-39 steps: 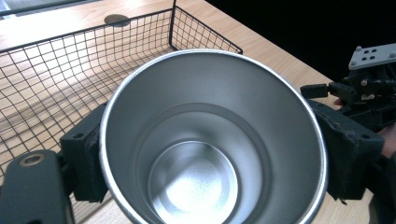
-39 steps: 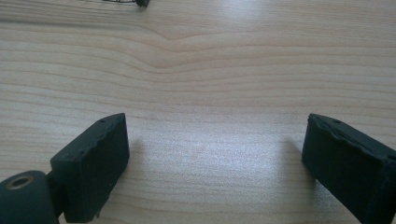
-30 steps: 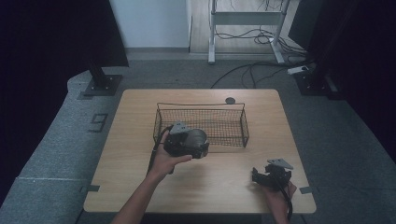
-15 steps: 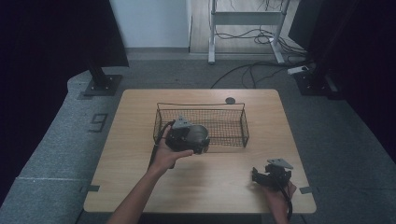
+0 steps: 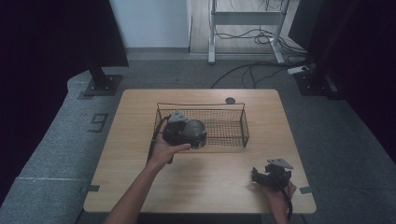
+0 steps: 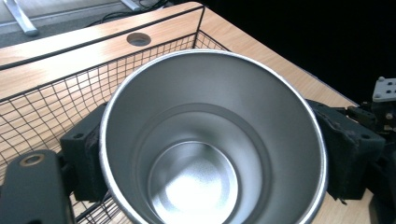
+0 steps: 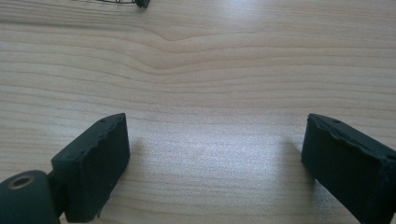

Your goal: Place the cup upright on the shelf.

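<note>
Left gripper [image 5: 196, 135] clamped on a steel cup [image 6: 212, 140], one black pad pressed to each side of its wall, mouth turned toward the gripper's own camera. Held above the near-left end of the wire basket [image 5: 233, 122], right at its front rim, over the wooden table [image 5: 210, 186]. Right gripper [image 5: 266, 173] resting near the table's front right corner, jaws spread wide with nothing between them, well apart from the basket.

Risks from here, as a judgement: smooth round metal gripped on only two narrow patches, so likely to twist or slide out if tilted quickly. Could catch the basket's front wire on the way down and tip, or nudge the light basket across the table. Letting go too high would mean a bounce, a roll inside the mesh, or landing on its side
</note>
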Motion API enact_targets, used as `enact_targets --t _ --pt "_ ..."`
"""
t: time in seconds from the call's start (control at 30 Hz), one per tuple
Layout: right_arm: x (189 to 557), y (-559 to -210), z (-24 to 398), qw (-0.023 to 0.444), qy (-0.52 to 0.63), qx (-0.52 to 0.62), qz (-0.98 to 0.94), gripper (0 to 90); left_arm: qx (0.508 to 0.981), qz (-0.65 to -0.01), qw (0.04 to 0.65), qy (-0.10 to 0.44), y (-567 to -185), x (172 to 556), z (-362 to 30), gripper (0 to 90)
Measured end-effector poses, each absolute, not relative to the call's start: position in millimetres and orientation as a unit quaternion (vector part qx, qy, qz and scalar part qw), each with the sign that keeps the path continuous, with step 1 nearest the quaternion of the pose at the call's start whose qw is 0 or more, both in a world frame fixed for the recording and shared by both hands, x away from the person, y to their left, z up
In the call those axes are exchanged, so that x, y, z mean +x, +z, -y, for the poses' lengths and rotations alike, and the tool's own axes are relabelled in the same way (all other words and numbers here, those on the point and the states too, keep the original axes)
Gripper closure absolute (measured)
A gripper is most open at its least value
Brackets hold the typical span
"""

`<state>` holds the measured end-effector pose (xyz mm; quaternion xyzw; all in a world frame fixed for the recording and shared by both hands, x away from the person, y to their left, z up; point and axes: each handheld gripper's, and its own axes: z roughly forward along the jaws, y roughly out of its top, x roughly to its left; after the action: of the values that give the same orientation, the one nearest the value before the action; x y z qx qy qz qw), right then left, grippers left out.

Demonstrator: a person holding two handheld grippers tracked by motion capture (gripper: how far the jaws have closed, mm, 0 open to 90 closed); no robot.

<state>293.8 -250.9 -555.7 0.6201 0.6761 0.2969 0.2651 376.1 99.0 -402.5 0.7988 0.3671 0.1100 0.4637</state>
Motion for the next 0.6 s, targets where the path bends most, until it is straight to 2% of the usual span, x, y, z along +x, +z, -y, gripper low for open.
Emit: enact_targets --t 0.6 --pt "294 -556 251 0.265 0.298 0.620 -0.675 7.8 0.798 -0.366 0.466 0.110 -398 391 -99 14.5"
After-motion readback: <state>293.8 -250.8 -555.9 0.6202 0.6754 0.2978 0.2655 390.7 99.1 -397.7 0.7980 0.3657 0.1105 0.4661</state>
